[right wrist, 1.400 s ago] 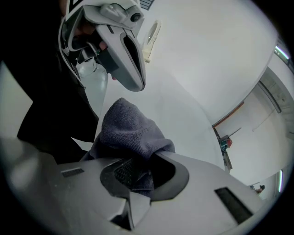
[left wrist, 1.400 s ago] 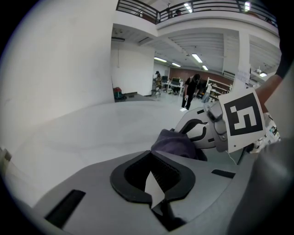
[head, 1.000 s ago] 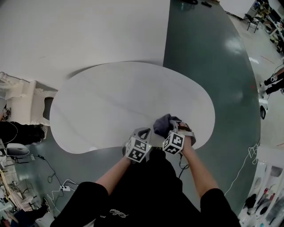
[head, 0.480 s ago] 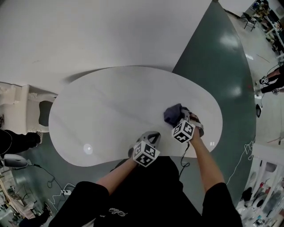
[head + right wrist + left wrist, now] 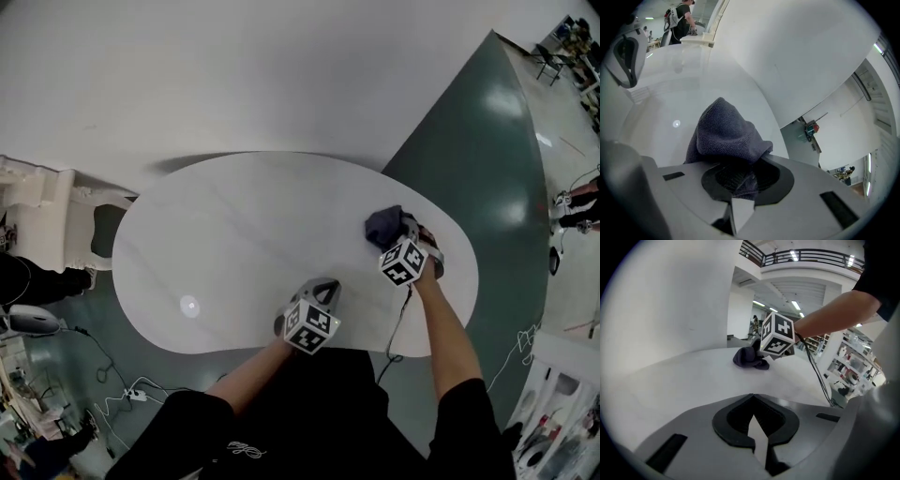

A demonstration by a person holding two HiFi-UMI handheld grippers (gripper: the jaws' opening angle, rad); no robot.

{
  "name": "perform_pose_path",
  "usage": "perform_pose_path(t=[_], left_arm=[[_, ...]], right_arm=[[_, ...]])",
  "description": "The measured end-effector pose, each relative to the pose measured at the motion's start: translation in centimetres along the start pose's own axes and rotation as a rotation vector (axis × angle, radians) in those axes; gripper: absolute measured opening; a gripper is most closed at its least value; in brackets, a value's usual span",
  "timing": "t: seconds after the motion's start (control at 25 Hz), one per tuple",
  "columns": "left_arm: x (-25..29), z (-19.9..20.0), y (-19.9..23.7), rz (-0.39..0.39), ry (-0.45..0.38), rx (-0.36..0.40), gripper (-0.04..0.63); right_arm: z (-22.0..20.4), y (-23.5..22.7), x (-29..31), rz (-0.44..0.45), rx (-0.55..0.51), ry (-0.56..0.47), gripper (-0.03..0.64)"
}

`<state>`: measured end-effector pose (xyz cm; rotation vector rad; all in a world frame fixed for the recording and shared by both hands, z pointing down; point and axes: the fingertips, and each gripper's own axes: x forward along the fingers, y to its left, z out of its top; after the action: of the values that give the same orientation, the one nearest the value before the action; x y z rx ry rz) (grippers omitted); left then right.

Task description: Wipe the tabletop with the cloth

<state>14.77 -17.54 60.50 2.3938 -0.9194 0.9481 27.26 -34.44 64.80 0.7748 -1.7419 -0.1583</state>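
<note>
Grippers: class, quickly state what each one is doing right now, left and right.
Left gripper: closed, holding nothing.
Right gripper: closed on the cloth.

Black short-sleeved T-shirt (image 5: 319, 412), with a small white script print at its 7 o'clock. Left gripper (image 5: 324, 285) and right gripper (image 5: 403, 231) have pale grey moulded shells and a black-lined jaw recess. Each carries a white cube with black square markers (image 5: 309, 327). A thin black cable (image 5: 395, 328) runs off the right gripper toward 6 o'clock.
</note>
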Motion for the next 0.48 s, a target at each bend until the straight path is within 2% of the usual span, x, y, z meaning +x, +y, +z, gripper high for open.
perform_pose_path(t=[0.24,0.48], left_arm=[[0.1,0.4,1.4,0.091,-0.001,-0.091,0.008],[-0.2,-0.2,2.2,0.164,0.007,-0.131,0.008]], right_arm=[[1.6,-3.9,1.9,-0.050,-0.086,-0.044,0.031],[3.2,-6.0,4.3,-0.028,0.045,-0.110,0.031]])
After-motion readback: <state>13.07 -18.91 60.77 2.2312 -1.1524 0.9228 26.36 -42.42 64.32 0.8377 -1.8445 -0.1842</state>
